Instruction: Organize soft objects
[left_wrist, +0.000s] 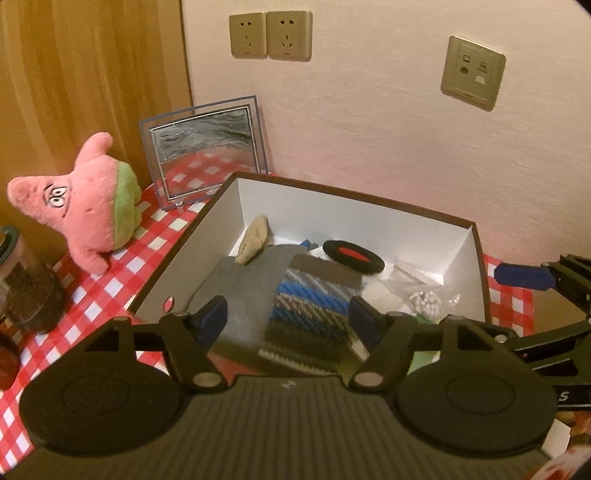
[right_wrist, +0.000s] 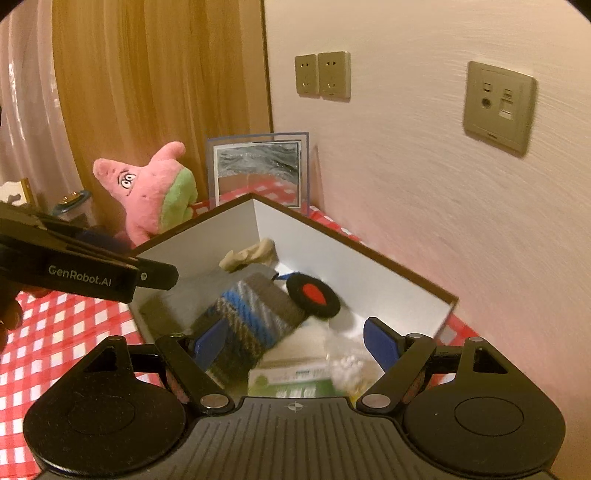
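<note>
A brown-rimmed white box (left_wrist: 369, 206) (right_wrist: 369, 254) stands on the checkered table. Inside lie a striped grey-blue knitted piece (left_wrist: 314, 299) (right_wrist: 251, 317), a grey cloth (left_wrist: 243, 288), a beige soft item (left_wrist: 255, 238) (right_wrist: 251, 253) and a black round patch with a red mark (left_wrist: 352, 256) (right_wrist: 314, 295). A pink star plush (left_wrist: 81, 210) (right_wrist: 151, 192) stands left of the box. My left gripper (left_wrist: 288, 317) is open and empty above the box's near edge. My right gripper (right_wrist: 295, 343) is open and empty over the box, its left finger near the knitted piece.
A framed picture (left_wrist: 207, 147) (right_wrist: 258, 170) leans on the wall behind the box. Small packets and white beads (left_wrist: 424, 301) (right_wrist: 347, 365) fill the box's right end. Dark jars (left_wrist: 29, 291) stand at the far left. Wall sockets (left_wrist: 269, 35) are above.
</note>
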